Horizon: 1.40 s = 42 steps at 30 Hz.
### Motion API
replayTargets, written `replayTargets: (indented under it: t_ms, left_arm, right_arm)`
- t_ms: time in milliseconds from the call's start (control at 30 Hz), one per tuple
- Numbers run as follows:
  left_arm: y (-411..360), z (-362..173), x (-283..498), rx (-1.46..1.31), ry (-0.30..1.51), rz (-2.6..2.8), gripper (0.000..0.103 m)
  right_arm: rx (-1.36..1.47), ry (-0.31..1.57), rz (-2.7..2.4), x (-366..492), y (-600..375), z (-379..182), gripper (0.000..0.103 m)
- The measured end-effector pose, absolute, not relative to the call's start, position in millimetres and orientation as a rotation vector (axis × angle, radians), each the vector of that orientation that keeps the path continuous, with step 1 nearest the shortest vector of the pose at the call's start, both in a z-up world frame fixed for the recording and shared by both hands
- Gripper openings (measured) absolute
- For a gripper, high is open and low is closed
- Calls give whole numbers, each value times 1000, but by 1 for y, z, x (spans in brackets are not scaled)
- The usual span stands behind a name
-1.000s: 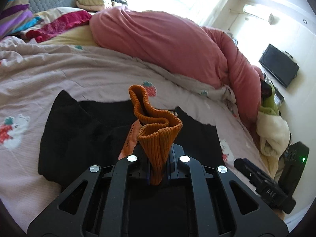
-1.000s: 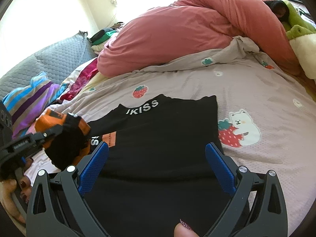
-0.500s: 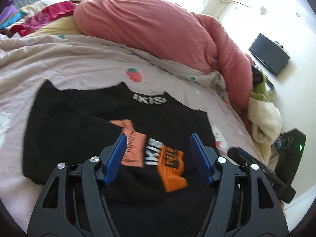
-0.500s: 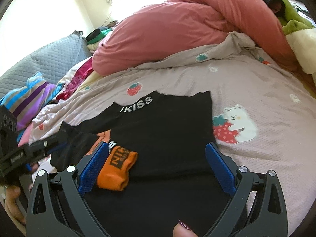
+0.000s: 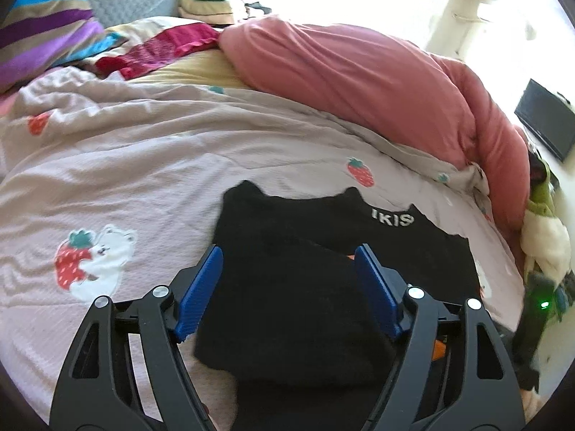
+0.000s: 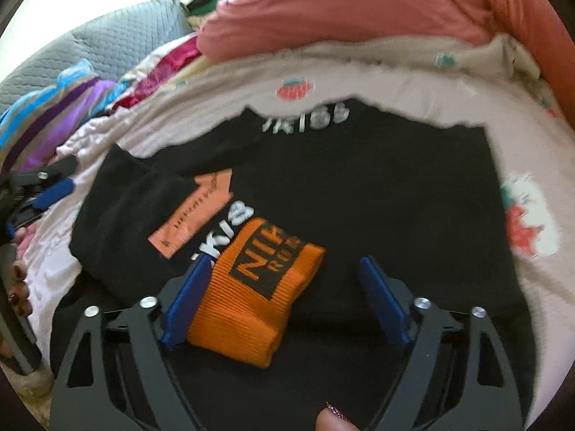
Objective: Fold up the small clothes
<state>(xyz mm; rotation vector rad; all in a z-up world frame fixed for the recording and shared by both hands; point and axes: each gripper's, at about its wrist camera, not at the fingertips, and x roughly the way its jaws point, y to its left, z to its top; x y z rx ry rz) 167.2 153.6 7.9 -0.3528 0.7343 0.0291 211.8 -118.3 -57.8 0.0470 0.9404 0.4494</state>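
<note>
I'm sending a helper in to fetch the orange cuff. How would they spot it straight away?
Start at the bed with the strawberry-print sheet, below the big pink duvet. A black sweater lies flat on it. On the sweater's near part rests the folded orange ribbed cuff with a black patch with orange letters, the only bright orange knit there, unlike the flat, paler peach label beside it.

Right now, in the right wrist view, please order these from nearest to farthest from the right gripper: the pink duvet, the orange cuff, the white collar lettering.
1. orange cuff: between the closing jaws of the right gripper, beside its left finger.
2. white collar lettering: farther up the black sweater.
3. pink duvet: top, behind everything.
</note>
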Motion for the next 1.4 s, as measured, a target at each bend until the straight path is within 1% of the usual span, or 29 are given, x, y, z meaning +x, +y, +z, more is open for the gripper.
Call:
replayTargets:
  t_ms: [33, 67, 100, 167, 200, 233, 267, 367, 700, 800, 1133, 1400]
  left_arm:
    - [157, 8, 166, -363, 730, 33, 68]
    - [161, 9, 164, -377, 722, 42, 68]
    - [163, 10, 162, -383, 714, 49, 68]
    - [168, 13, 159, -393, 696, 62, 68]
    - [170, 14, 157, -399, 690, 65, 68]
    - [173, 15, 156, -405, 683, 68, 68]
    - [175, 16, 154, -406, 675, 75, 68]
    - [182, 15, 151, -416, 671, 93, 68]
    - [208, 14, 145, -469, 652, 138, 68]
    - [210, 15, 143, -474, 643, 136, 68]
    - [201, 15, 146, -442, 655, 124, 68]
    - [169, 11, 159, -354, 684, 76, 68]
  right_arm:
    - [44, 925, 450, 210, -115, -58, 75]
    - [49, 920, 463, 210, -114, -57, 57]
    - [61, 919, 483, 209, -111, -55, 53]
    - [49, 907, 500, 207, -106, -52, 36]
    - [45, 900, 516, 207, -103, -50, 31]
    - [39, 891, 525, 206, -100, -47, 22]
    - [26, 871, 534, 204, -96, -42, 19]
    - [3, 812, 567, 199, -89, -25, 16]
    - [-56, 615, 624, 200, -84, 48, 14]
    - [-74, 584, 584, 204, -95, 58, 14]
    - [-61, 620, 454, 220, -142, 42, 14]
    - [-64, 669, 411, 223, -153, 23, 15]
